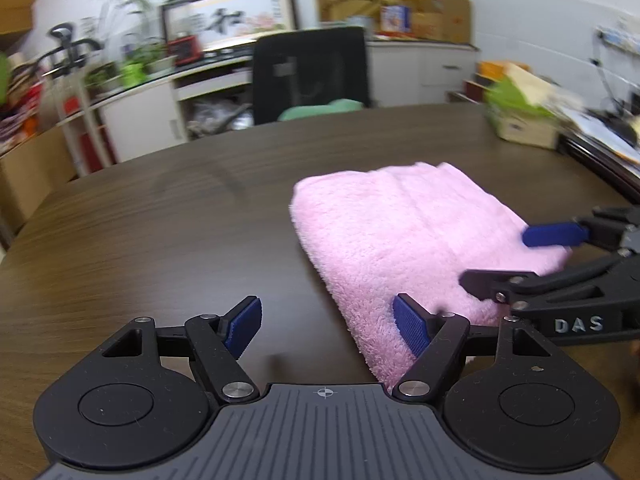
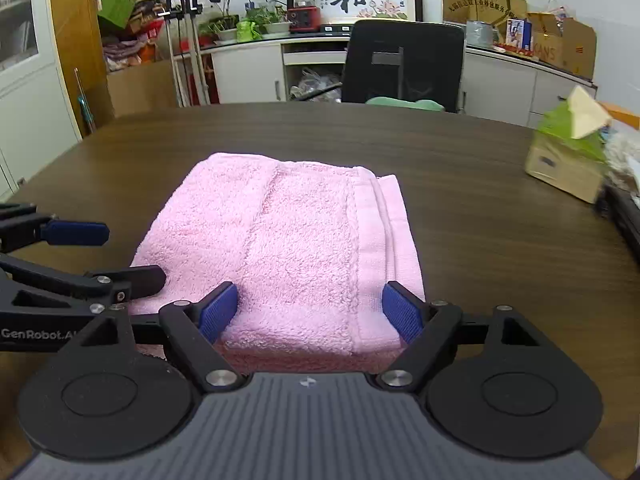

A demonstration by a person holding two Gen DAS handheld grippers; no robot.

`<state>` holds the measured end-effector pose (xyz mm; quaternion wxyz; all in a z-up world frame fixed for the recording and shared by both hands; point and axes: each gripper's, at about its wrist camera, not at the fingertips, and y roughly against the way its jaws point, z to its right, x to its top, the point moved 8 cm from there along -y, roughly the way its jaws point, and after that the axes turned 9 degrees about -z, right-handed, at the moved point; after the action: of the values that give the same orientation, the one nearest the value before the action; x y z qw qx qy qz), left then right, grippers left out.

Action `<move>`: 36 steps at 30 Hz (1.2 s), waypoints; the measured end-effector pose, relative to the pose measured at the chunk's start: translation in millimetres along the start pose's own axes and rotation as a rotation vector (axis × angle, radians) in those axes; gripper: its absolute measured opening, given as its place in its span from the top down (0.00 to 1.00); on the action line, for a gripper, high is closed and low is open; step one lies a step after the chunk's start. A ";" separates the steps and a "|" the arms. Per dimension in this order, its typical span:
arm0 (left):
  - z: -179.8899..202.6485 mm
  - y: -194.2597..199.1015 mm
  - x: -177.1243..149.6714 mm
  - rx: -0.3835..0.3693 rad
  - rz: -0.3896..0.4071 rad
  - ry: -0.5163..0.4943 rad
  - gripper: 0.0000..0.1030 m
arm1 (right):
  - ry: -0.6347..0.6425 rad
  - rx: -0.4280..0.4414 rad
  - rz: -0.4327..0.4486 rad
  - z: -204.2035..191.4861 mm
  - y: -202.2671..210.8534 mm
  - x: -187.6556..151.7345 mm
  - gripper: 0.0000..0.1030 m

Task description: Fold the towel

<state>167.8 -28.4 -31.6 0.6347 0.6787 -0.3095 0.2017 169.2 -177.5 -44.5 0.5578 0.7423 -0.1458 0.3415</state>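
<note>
Left gripper spread; right gripper spread, empty; pink fluffy towel folded flat, hem band showing.

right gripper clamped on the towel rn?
No: in the right wrist view the right gripper has its blue pads spread wide apart, with the folded pink towel lying flat between them, not pinched.

Even, diffuse indoor light, moderately bright; no hard shadows on the table. Left wrist view: heavy motion blur across the background from 9 to 3 o'clock, the chair and shelves smeared; the towel edges soft. Right wrist view: sharp, mild blur at 3 o'clock. Both show fisheye bending and dark corner vignetting.
</note>
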 end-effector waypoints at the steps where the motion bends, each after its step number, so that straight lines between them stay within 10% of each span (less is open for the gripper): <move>1: -6.7 -1.6 0.3 0.020 0.011 0.021 0.27 | 0.003 0.027 0.011 -4.9 -0.6 1.2 0.18; 13: -26.7 66.9 -33.6 -0.024 0.164 0.139 0.11 | -0.030 -0.022 0.074 -4.4 67.5 -46.6 0.07; 36: -8.2 47.4 -71.9 -0.076 0.002 0.210 0.00 | 0.011 -0.164 -0.056 -10.5 50.0 -73.0 0.00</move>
<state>84.4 -8.6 -43.8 0.6889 0.6289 -0.2492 0.2604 82.8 -196.5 -55.4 0.6270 0.6960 -0.1492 0.3167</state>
